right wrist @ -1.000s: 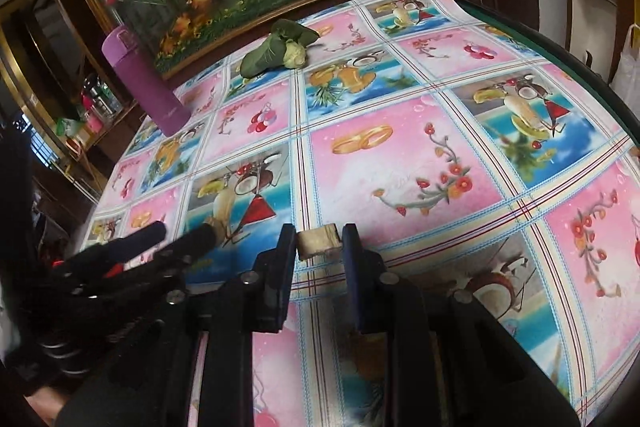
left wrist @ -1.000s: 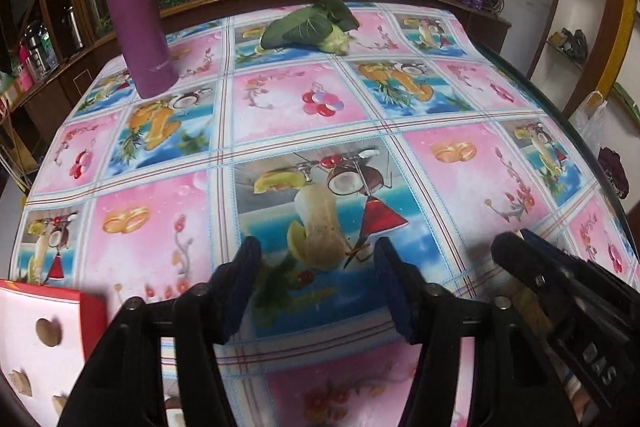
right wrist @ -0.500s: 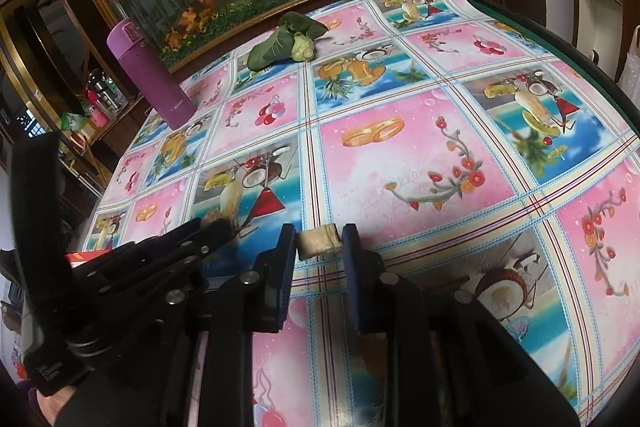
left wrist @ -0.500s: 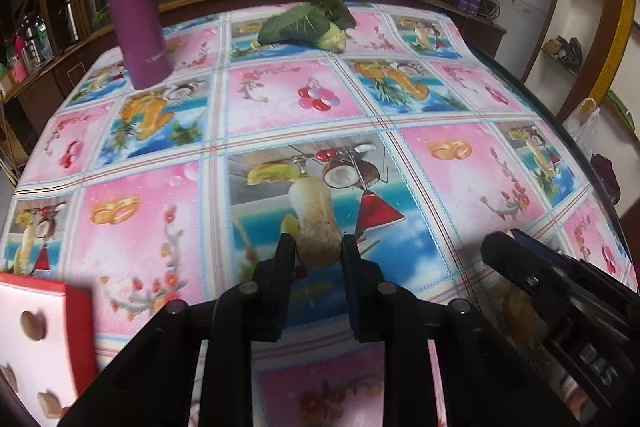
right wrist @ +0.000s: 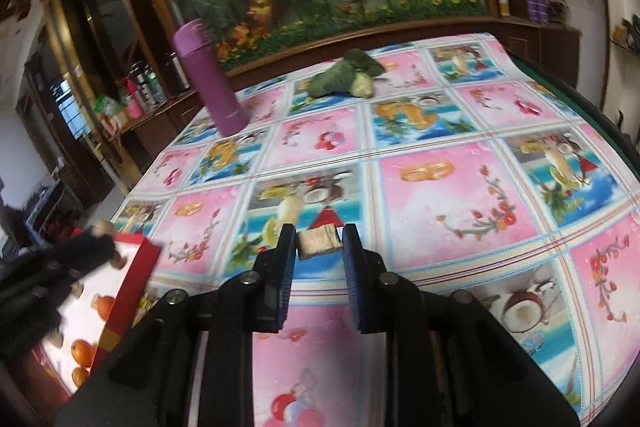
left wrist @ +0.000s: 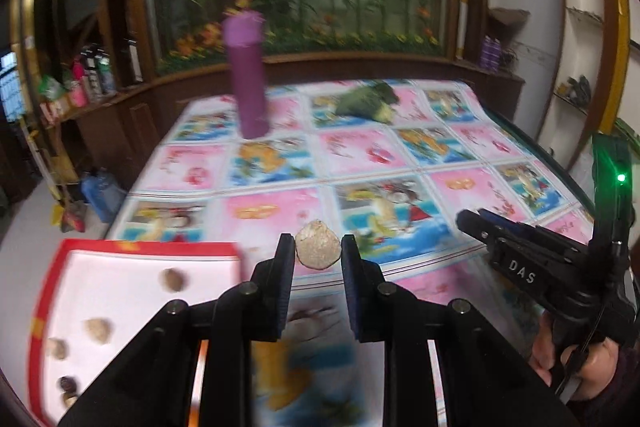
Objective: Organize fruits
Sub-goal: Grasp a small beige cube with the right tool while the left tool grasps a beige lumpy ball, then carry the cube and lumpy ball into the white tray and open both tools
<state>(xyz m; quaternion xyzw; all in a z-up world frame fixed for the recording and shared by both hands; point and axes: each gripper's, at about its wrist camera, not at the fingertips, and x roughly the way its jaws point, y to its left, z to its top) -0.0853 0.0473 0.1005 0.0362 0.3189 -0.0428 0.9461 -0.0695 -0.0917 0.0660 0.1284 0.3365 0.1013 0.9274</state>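
My left gripper (left wrist: 317, 254) is shut on a round tan fruit (left wrist: 318, 247), held in the air just right of a red-rimmed white box (left wrist: 120, 291) that holds several small fruits. My right gripper (right wrist: 319, 246) is shut on a small tan fruit piece (right wrist: 319, 245), held above the tablecloth. In the right wrist view the box (right wrist: 132, 283) is at the left, with small orange fruits (right wrist: 82, 353) in it, and the left gripper (right wrist: 86, 245) hangs over its rim. The right gripper also shows in the left wrist view (left wrist: 464, 217) at the right.
A purple flask (right wrist: 210, 81) stands at the table's far left. A green leafy vegetable (right wrist: 346, 75) lies at the far middle. The table (right wrist: 440, 211) has a patterned pink and blue cloth; its right edge (right wrist: 600, 115) drops off. Wooden cabinets stand behind.
My left gripper closed on the round tan fruit, lifted it and swung left toward the red box. My right gripper kept its fruit piece and shifted slightly.
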